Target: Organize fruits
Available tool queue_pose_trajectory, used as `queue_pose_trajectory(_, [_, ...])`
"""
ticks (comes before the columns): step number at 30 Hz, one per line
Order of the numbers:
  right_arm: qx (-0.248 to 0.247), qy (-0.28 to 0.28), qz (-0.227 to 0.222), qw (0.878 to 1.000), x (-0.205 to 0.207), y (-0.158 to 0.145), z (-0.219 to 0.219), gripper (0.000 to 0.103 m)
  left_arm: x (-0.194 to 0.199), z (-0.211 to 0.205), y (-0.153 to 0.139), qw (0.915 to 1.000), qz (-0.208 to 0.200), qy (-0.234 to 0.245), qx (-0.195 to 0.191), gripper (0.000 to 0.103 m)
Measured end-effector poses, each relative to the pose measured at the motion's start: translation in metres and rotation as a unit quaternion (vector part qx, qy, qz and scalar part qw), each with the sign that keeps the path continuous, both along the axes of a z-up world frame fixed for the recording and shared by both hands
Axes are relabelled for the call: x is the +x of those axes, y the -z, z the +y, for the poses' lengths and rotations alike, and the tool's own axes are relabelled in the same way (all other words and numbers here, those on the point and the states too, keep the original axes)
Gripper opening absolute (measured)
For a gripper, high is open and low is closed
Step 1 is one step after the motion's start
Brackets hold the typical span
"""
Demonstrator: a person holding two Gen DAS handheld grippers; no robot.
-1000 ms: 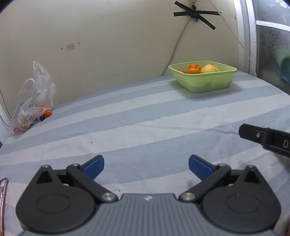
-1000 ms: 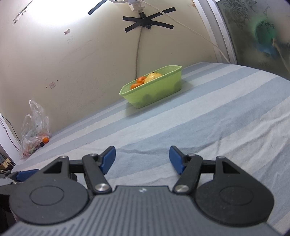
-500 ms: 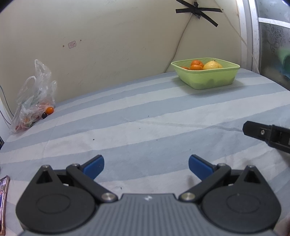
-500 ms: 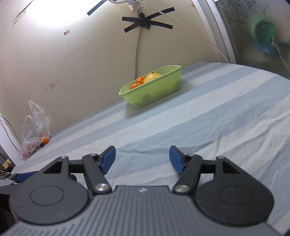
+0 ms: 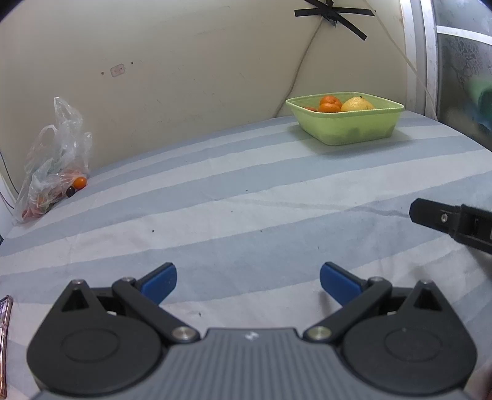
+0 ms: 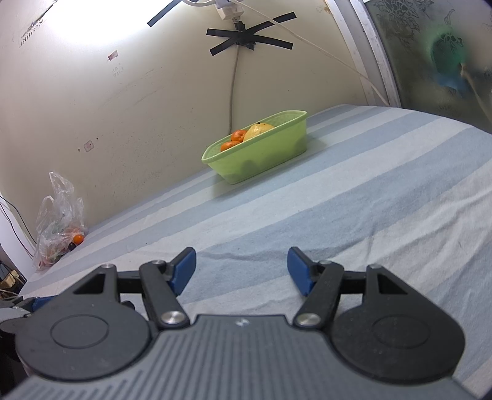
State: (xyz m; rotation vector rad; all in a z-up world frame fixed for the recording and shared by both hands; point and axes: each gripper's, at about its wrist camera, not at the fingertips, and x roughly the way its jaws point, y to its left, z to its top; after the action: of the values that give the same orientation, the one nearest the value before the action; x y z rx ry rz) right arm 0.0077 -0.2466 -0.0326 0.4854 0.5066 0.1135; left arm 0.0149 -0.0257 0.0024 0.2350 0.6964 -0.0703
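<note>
A green basket (image 5: 363, 130) stands far back on the striped bed; it shows in the right wrist view too (image 6: 267, 154). It holds small oranges (image 5: 329, 103) and a yellow fruit (image 5: 358, 104). A clear plastic bag (image 5: 52, 163) with more small fruit lies at the far left by the wall, also seen in the right wrist view (image 6: 58, 227). One orange (image 5: 81, 182) sits at the bag's mouth. My left gripper (image 5: 248, 283) is open and empty over the sheet. My right gripper (image 6: 241, 270) is open and empty; its side shows in the left wrist view (image 5: 452, 223).
The striped blue and white sheet (image 5: 246, 200) covers the bed. The wall (image 5: 184, 77) runs behind, with a taped cable (image 5: 332, 15). A frosted window (image 6: 436, 55) is at the right. A shiny object's edge (image 5: 4, 338) shows at the left.
The left wrist view has tilted a little, so the basket sits slightly higher and further right. The right gripper has barely moved. Both stay open.
</note>
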Motion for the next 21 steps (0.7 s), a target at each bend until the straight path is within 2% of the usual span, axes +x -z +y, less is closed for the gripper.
queue_pose_trajectory(21, [0.0, 0.0, 0.0, 1.0, -0.0003, -0.0004, -0.0003, 0.068, 0.0011, -0.0011, 0.0021, 1.0, 0.006, -0.001, 0.003, 0.103])
